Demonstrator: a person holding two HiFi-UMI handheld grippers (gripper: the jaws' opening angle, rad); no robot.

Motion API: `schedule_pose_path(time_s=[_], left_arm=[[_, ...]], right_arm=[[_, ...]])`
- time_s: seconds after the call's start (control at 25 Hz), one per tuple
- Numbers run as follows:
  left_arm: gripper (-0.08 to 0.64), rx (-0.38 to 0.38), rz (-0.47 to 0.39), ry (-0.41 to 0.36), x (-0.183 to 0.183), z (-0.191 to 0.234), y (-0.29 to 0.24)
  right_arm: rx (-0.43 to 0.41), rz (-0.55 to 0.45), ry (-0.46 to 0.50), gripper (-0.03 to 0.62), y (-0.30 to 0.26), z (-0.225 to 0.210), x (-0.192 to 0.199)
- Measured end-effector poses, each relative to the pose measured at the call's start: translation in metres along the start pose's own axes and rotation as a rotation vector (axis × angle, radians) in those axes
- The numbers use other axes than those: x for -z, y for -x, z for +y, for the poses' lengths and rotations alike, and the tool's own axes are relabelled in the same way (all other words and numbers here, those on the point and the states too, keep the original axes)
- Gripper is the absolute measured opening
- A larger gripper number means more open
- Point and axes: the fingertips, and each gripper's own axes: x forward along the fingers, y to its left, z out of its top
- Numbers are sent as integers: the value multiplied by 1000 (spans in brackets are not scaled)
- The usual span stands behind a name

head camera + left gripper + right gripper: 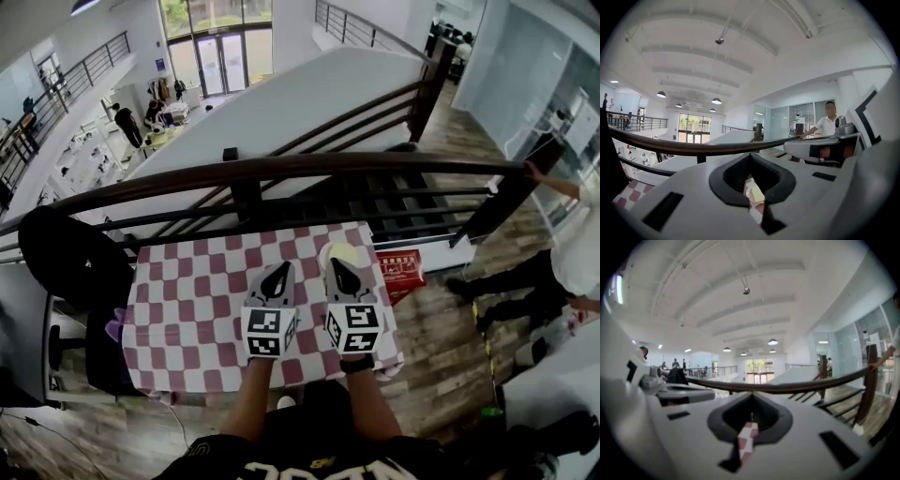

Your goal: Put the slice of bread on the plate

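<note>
Over a pink-and-white checkered table (187, 291) I hold both grippers raised, side by side. The left gripper (278, 274) has its jaws together, with nothing between them. My right gripper (337, 269) is likewise shut and empty. Just beyond the right gripper's tip lies a white plate (326, 249) with a pale yellow slice of bread (343, 252) on it, partly hidden by that gripper. In the left gripper view the left gripper (751, 155) points almost level, and the bread (756, 193) shows through the gap under its jaws. The right gripper (751, 397) shows only checkered cloth (747, 439) below it.
A dark wooden railing (281, 171) runs along the table's far edge, with a stairwell behind it. A red box (401, 268) sits off the table's right side. A black draped chair (66, 258) stands at left. A person (567, 253) stands at right, hand on the rail.
</note>
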Motion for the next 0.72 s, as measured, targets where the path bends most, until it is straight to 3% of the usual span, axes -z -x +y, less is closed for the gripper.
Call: schedule_pose_path(time_s=[0.24, 0.72], left_arm=[[20, 20, -66, -34, -19, -10, 35], [20, 47, -115, -83, -25, -21, 89]], right_arm=[[24, -66, 46, 15, 37, 24, -14], [19, -138, 89, 15, 79, 73, -25]])
